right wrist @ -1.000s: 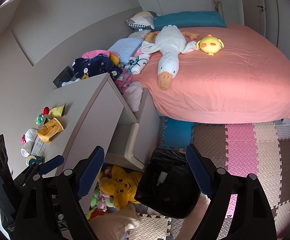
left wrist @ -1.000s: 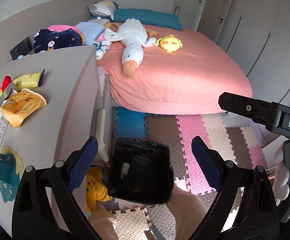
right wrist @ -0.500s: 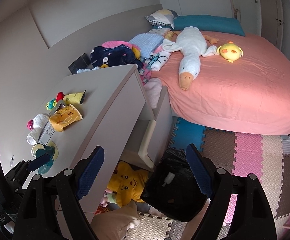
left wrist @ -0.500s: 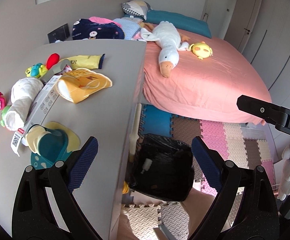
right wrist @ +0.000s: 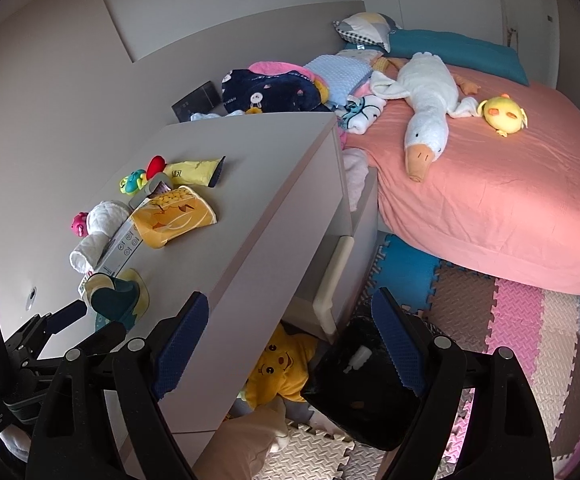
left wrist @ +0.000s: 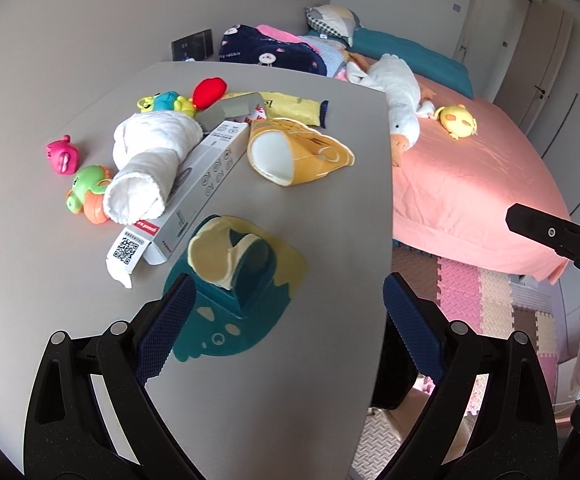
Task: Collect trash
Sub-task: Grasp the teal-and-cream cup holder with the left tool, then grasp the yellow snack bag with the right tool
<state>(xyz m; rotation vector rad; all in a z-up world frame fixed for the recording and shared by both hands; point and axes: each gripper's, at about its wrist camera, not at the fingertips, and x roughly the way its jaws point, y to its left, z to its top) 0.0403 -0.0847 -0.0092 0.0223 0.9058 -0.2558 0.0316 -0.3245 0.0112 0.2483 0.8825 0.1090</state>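
Observation:
Litter lies on the grey dresser top (left wrist: 330, 240): a long white carton (left wrist: 197, 184), an open yellow snack bag (left wrist: 302, 152), a flat yellow wrapper (left wrist: 290, 106) and a grey packet (left wrist: 229, 110). My left gripper (left wrist: 285, 316) hangs open over the near end of the dresser, just short of a teal and yellow fabric piece (left wrist: 233, 280), with nothing between its pads. The black-lined bin (right wrist: 354, 388) stands on the floor beside the dresser with a small white item (right wrist: 358, 358) inside. Above it and the dresser's corner, my right gripper (right wrist: 290, 340) is open and empty.
Toys (left wrist: 85, 194) and a rolled white cloth (left wrist: 149, 164) share the dresser top. A pink bed (right wrist: 490, 200) with a plush goose (right wrist: 426, 112) fills the right. Foam mats (right wrist: 530, 340) cover the floor, and a yellow plush (right wrist: 281, 364) sits under the dresser.
Both grippers have swung left. The left one left the bin and now hangs over the dresser top; the right one shifted nearer the dresser. Both stayed open.

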